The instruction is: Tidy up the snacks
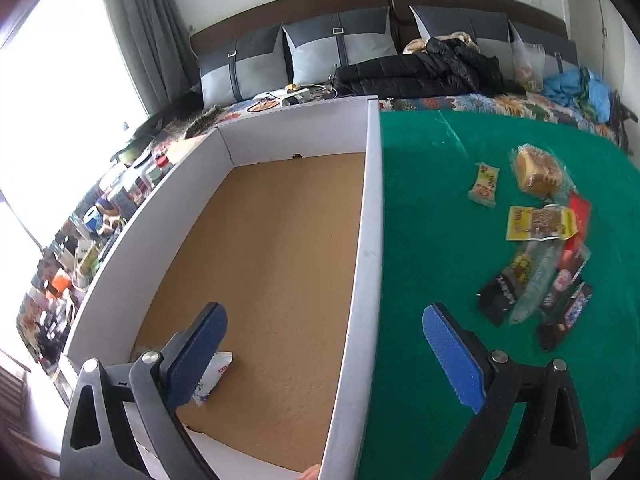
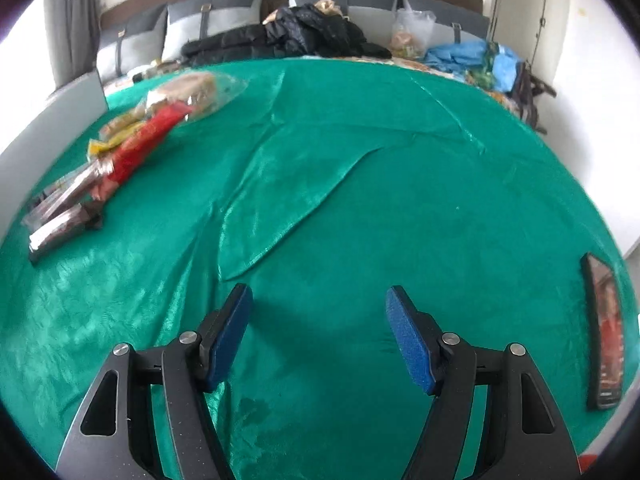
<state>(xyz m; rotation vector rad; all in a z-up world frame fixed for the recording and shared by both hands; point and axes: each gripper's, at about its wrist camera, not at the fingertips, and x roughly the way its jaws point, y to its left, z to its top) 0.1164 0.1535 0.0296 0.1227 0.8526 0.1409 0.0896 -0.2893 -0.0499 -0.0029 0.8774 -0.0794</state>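
A bedroom at home: headboard, pillows, curtain, jacket.

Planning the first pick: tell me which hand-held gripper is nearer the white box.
Left. The left hand-held gripper straddles the white box's side wall. The right hand-held gripper hovers over bare green cloth, the box only at that view's far left edge.

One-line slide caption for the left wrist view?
Open left gripper straddles the box wall; snack pile waits on green cloth.

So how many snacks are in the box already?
1: a white packet in the box's near left corner, partly behind the left gripper's finger. The nearest strip of floor is hidden.
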